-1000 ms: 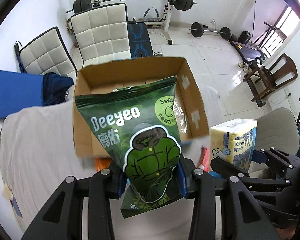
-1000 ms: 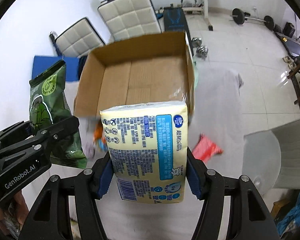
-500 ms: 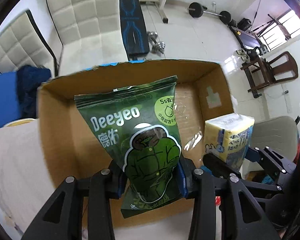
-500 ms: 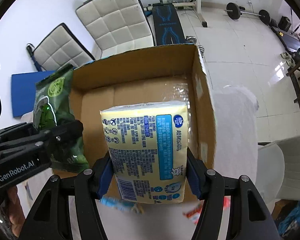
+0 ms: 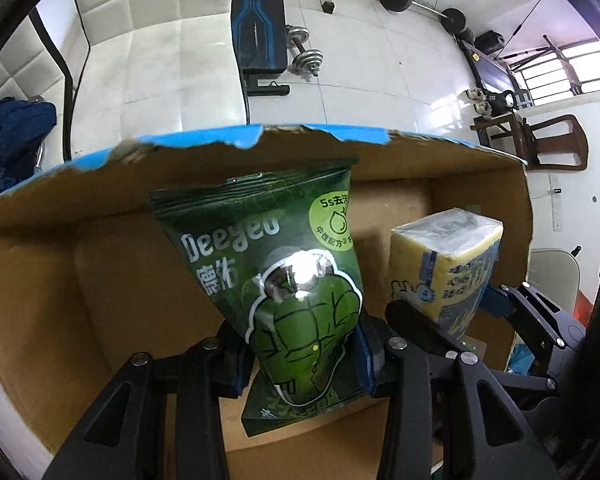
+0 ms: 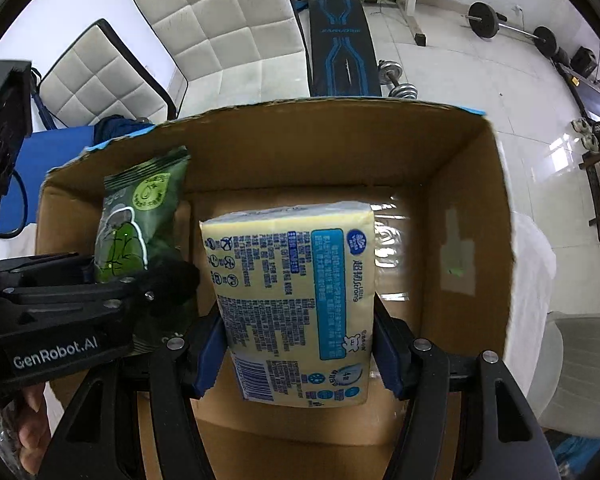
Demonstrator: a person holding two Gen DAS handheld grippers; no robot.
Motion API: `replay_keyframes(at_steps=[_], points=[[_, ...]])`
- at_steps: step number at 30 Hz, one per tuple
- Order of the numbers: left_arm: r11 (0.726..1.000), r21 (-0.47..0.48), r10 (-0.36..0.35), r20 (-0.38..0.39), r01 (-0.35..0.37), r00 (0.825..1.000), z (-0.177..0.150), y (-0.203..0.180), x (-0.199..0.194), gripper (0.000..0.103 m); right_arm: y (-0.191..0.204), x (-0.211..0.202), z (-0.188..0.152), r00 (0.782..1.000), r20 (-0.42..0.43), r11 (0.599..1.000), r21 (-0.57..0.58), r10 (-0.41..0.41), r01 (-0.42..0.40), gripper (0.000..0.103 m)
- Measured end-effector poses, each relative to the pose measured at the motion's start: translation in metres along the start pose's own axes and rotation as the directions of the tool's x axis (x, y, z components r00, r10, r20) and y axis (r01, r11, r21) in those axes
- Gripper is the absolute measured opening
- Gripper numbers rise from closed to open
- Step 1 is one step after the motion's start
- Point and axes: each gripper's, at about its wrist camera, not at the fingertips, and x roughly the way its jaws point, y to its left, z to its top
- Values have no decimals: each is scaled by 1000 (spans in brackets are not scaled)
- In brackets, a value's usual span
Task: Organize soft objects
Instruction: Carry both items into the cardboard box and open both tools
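Observation:
My left gripper (image 5: 300,354) is shut on a green Deeyeo wipes pack (image 5: 276,264), held upright inside the open cardboard box (image 5: 112,280). My right gripper (image 6: 300,354) is shut on a yellow tissue pack (image 6: 292,280), also held inside the box (image 6: 468,184), to the right of the green pack. The tissue pack also shows in the left wrist view (image 5: 448,260), and the green pack in the right wrist view (image 6: 140,216). Both packs hang above the box floor.
Two white padded chairs (image 6: 220,24) and a blue weight bench (image 6: 340,40) stand behind the box. Dumbbells (image 5: 304,52) and barbells lie on the tiled floor. A wooden chair (image 5: 548,148) stands at the right. A white cloth (image 6: 532,256) covers the table right of the box.
Both grippers have moved forward and down, carrying their packs from in front of the box to inside it. The box walls now fill both views.

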Motion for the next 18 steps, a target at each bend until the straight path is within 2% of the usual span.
replay_keyframes(at_steps=[7, 12, 15, 17, 18], points=[[1000, 3, 5, -12, -5, 1000, -4, -4, 10, 40, 0, 17, 8, 1000, -20, 1000, -14, -22, 21, 66], [997, -24, 67, 0, -67, 998, -15, -3, 8, 41, -1, 23, 5, 998, -53, 1000, -5, -30, 30, 67], [996, -44, 84, 14, -83, 996, -24, -2, 4, 49, -1, 22, 4, 998, -43, 999, -15, -50, 49, 71], [995, -49, 93, 23, -92, 995, -29, -3, 2, 62, -1, 20, 1, 998, -36, 998, -22, -56, 56, 77], [994, -51, 100, 29, -98, 995, -32, -4, 1, 66, -1, 18, 0, 998, -33, 998, -24, -59, 58, 78]])
